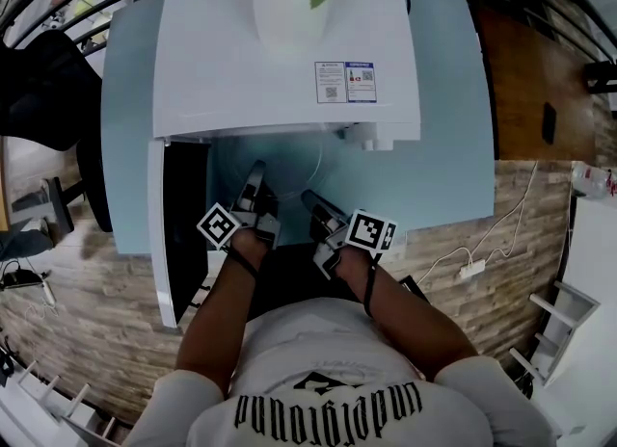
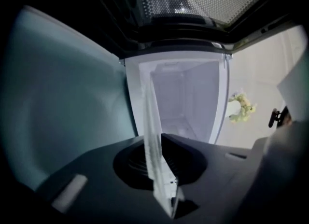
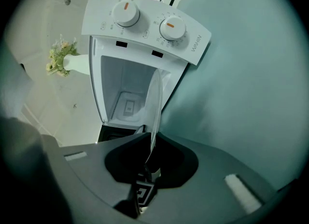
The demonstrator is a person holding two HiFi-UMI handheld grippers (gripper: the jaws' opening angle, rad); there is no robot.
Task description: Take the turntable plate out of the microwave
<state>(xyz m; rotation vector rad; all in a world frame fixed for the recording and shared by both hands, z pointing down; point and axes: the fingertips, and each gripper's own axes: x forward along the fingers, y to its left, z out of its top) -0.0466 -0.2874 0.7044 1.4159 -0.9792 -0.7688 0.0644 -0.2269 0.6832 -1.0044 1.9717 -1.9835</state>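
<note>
Left gripper [image 1: 256, 185] pinches turntable plate [image 2: 152, 136] rim | right gripper [image 1: 318, 209] likewise | we hold both sides so the glass leaves the microwave [image 1: 289, 60] steady

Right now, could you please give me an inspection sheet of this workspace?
Surface: light blue table, carrying the white microwave.
Job's things: microwave door swung open; glass turntable plate held at the opening.
Clutter: white vase with a green plant, on top of the microwave.
Grippers: left gripper and right gripper each shut on the plate's rim.
Cables: white power strip with its cable, on the floor to the right.
Surroundings: wood-look floor; black chair at the left.
</note>
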